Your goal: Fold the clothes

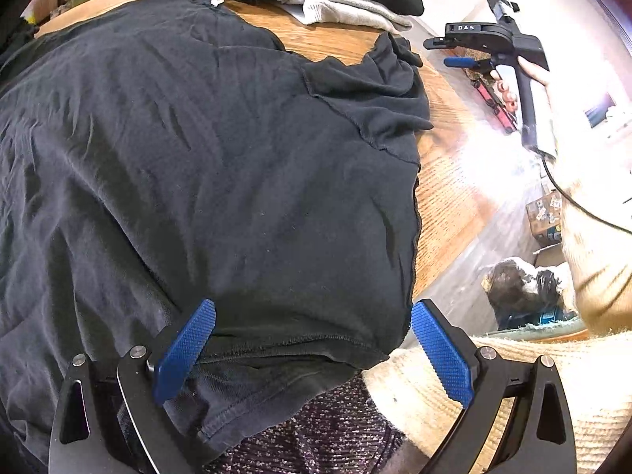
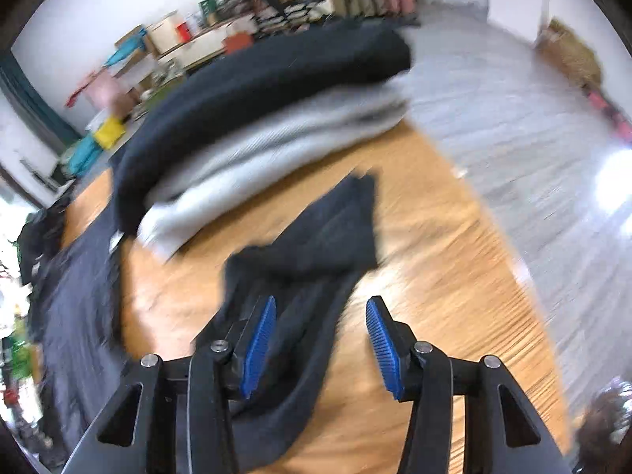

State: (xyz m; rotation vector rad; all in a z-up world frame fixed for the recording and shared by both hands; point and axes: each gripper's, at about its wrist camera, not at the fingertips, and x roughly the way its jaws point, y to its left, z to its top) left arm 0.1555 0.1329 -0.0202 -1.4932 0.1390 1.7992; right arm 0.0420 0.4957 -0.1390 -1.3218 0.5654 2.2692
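Left wrist view: dark T-shirt (image 1: 197,158) lies spread flat on the wooden surface (image 1: 446,181), hem near, collar far. Long axis runs near-to-far. One sleeve (image 1: 379,91) sticks out right, bunched and wrinkled. My left gripper (image 1: 312,316) is spread wide, straddling the near hem where it hangs off the surface edge; nothing pinched. Right gripper (image 1: 466,45) hovers far right past the sleeve, a hand on its handle. Folded stack (image 1: 335,0) sits at the far edge, dark item on grey.

Judgement: shirt lies flat, body unfolded. To do this well, I bite both layers of the hem together, near the corner, so the fold line stays straight.

Right wrist view: motion-blurred. Right gripper (image 2: 320,328) is spread open, empty, above the sleeve (image 2: 316,237), which points far from the body. I'd flatten that bunched sleeve before it goes inward, else the lump gets locked in. Stack (image 2: 256,130) sits just beyond; keep clear of it.
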